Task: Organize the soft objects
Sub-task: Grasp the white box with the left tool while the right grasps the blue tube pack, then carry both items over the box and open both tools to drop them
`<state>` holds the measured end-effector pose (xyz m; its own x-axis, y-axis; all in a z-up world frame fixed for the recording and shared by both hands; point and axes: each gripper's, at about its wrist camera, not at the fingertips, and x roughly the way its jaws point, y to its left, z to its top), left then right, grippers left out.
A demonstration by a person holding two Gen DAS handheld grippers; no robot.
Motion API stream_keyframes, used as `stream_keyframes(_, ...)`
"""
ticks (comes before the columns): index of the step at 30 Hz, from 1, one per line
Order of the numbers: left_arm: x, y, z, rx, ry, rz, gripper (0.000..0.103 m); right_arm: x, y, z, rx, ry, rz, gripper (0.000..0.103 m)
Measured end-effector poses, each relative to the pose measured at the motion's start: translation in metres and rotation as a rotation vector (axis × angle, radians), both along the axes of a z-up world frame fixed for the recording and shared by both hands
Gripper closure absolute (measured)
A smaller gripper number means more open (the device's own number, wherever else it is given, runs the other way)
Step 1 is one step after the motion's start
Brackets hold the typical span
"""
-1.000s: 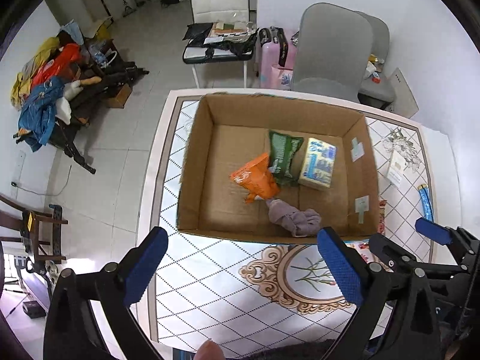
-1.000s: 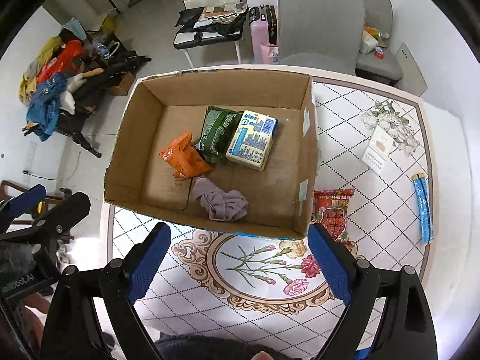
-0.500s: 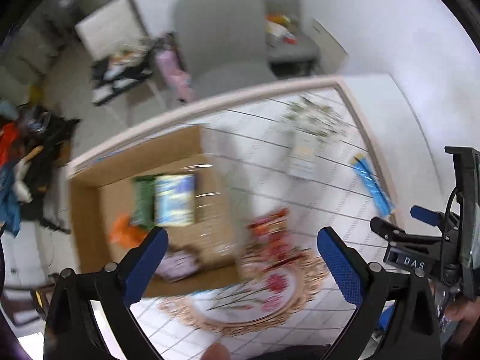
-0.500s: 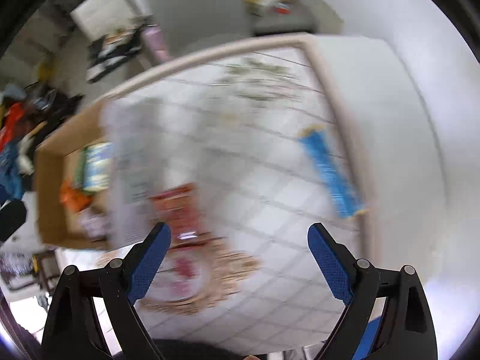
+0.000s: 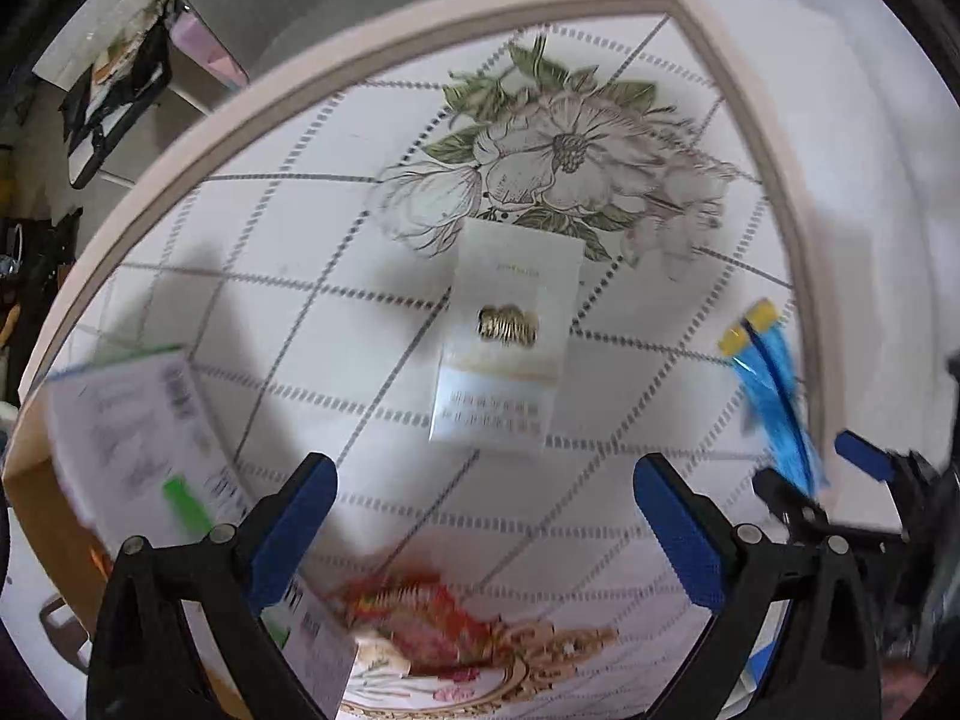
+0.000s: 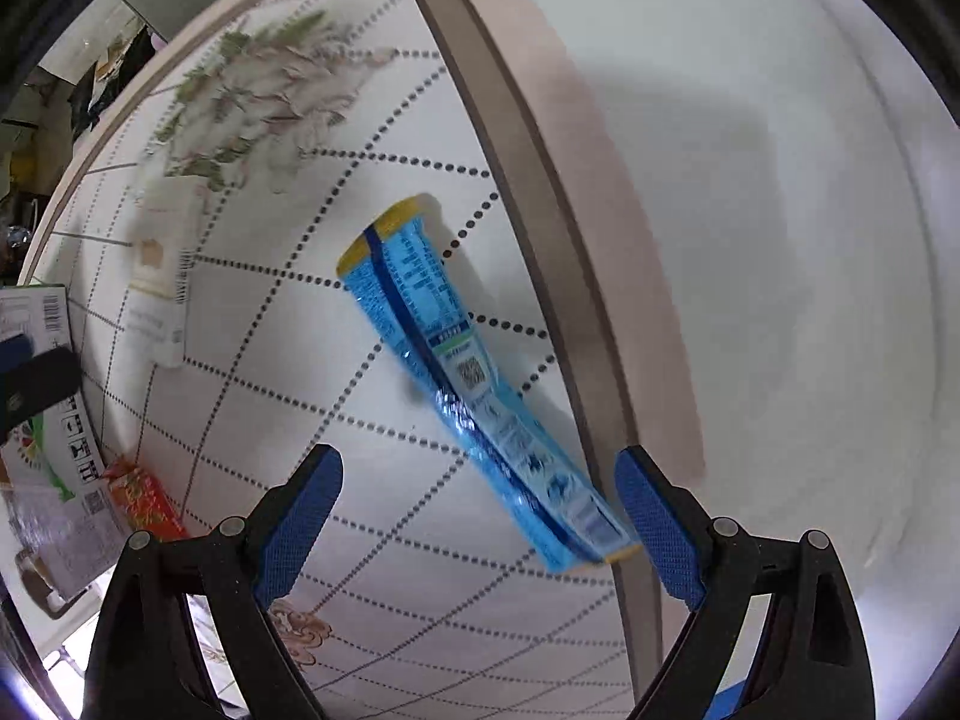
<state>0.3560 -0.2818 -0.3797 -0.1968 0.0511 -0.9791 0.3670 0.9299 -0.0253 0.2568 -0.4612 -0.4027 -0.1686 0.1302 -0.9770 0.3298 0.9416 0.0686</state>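
The left claw (image 5: 485, 525) points steeply down at the desk (image 5: 288, 228), its blue fingers (image 5: 294, 525) spread wide with nothing between them. Just ahead of it a white sachet (image 5: 507, 342) with a small gold print lies flat on the patterned cloth, its far end touching a printed flower (image 5: 558, 156). To the left a box wall (image 5: 150, 438) carrying white labels stands at the picture's edge, blurred. A red packet (image 5: 420, 606) lies near the bottom, between the two fingers from this angle and also blurred. A blue stick pack (image 5: 774, 396) with a yellow end lies at the right, close to the cloth's brown border.

The right claw (image 6: 480, 525) is likewise released, with its fingers (image 6: 657, 525) wide apart and gripping nothing. The blue pack (image 6: 468, 378) lies slantwise on the desk (image 6: 270, 372) ahead of it; its near end sits just by the right finger, though whether they touch cannot be told. The pack runs along the brown border (image 6: 540, 192) of the cloth. At the left are the white sachet (image 6: 159, 282), the red packet (image 6: 144, 501) and the labelled box (image 6: 36, 408).
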Motion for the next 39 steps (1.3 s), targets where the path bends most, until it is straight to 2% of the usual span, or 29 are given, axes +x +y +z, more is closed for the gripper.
stream_keyframes(3,0.008,-0.011,-0.025,0.012,0.039,-0.014,0.005,0.003,-0.003,-0.011,0.025,0.011,-0.006,0.013)
stream_keyframes(4,0.009,-0.014,-0.030,0.015,0.046,-0.019,0.007,0.003,-0.004,-0.014,0.037,0.018,-0.011,0.020)
stream_keyframes(5,0.010,-0.016,-0.034,0.022,0.048,-0.021,0.012,0.004,-0.005,-0.017,0.044,0.025,-0.012,0.031)
stream_keyframes(7,0.009,-0.020,-0.041,0.029,0.055,-0.028,0.014,0.005,-0.006,-0.023,0.044,0.042,-0.003,0.041)
stream_keyframes(9,0.008,-0.024,-0.044,0.037,0.050,-0.038,0.026,0.005,-0.006,-0.024,0.035,0.040,0.010,0.042)
stream_keyframes(11,0.007,-0.028,-0.048,0.053,0.053,-0.054,0.033,0.005,-0.006,-0.025,0.023,0.048,0.017,0.049)
stream_keyframes(12,0.006,-0.030,-0.049,0.063,0.045,-0.063,0.044,0.004,-0.006,-0.025,0.008,0.056,0.023,0.051)
stream_keyframes(13,0.005,-0.032,-0.051,0.076,0.039,-0.076,0.049,0.004,-0.006,-0.025,-0.003,0.061,0.025,0.056)
stream_keyframes(21,-0.004,-0.023,-0.054,0.061,0.017,-0.049,0.050,0.007,-0.001,-0.027,-0.068,0.079,0.040,0.072)
stream_keyframes(23,-0.004,-0.019,-0.055,0.059,0.018,-0.036,0.050,0.005,0.002,-0.027,-0.066,0.083,0.037,0.081)
stream_keyframes(26,-0.009,-0.010,-0.051,0.055,0.011,-0.025,0.050,0.008,0.004,-0.026,-0.039,0.078,-0.002,0.087)
stream_keyframes(32,-0.016,0.012,-0.021,-0.011,-0.005,-0.003,0.050,-0.001,-0.001,-0.007,0.031,0.044,-0.066,0.089)
stream_keyframes(39,-0.044,0.045,0.043,-0.157,-0.055,0.038,0.050,-0.006,0.019,0.053,0.102,-0.071,-0.090,0.089)
